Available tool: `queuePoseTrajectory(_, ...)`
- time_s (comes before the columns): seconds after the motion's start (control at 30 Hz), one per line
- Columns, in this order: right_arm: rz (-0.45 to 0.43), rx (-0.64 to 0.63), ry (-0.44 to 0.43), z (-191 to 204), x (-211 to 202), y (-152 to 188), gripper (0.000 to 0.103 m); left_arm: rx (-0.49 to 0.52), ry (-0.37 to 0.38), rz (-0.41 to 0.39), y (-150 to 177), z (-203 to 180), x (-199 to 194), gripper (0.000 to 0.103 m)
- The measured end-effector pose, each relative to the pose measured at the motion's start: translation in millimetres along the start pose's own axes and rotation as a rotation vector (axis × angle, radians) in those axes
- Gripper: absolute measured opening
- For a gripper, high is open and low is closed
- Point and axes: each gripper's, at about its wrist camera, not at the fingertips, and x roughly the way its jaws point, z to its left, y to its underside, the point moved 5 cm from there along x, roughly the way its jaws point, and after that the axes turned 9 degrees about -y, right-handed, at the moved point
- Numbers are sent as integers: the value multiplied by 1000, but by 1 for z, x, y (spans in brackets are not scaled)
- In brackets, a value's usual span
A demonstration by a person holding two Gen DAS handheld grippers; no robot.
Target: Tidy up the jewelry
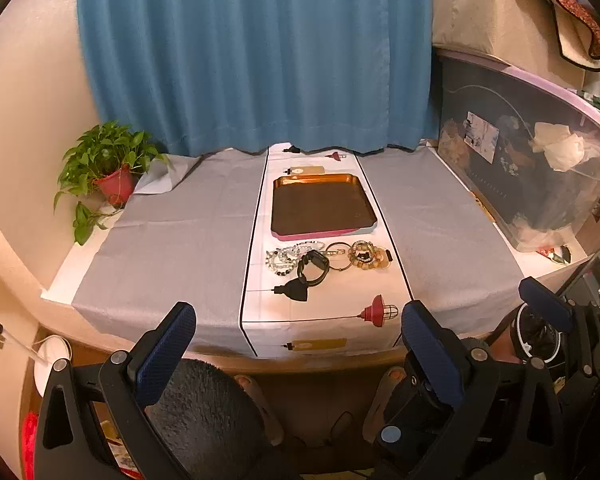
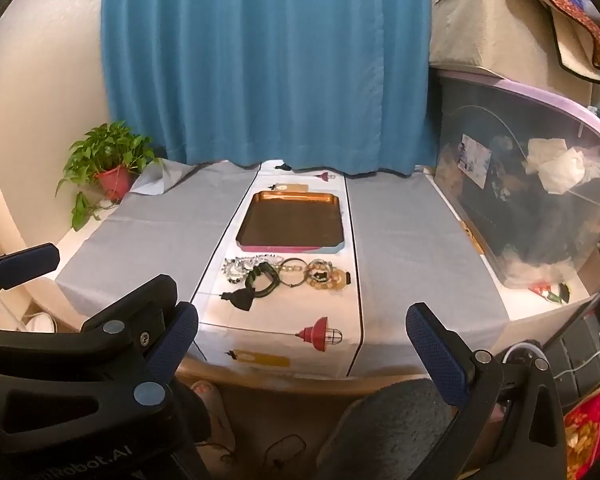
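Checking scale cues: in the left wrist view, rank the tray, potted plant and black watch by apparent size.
1. Tray
2. Potted plant, though it sits farther off, so unsure
3. Black watch

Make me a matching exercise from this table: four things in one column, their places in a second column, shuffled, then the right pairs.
Things:
1. tray
2. black watch
3. wooden bead bracelets
4. potted plant

Places:
A. far left corner of the table, by the curtain
B. right end of the jewelry row
C. on the runner, beyond the jewelry row
D. middle of the jewelry row, nearest the grippers

Pairs: 1-C, 2-D, 3-B, 4-A
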Motion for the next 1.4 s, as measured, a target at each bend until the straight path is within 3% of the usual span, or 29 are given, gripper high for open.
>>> queuePoseTrajectory(1.4, 4, 5, -7, 11, -6, 9, 103, 1, 2, 32, -3, -1, 0, 102)
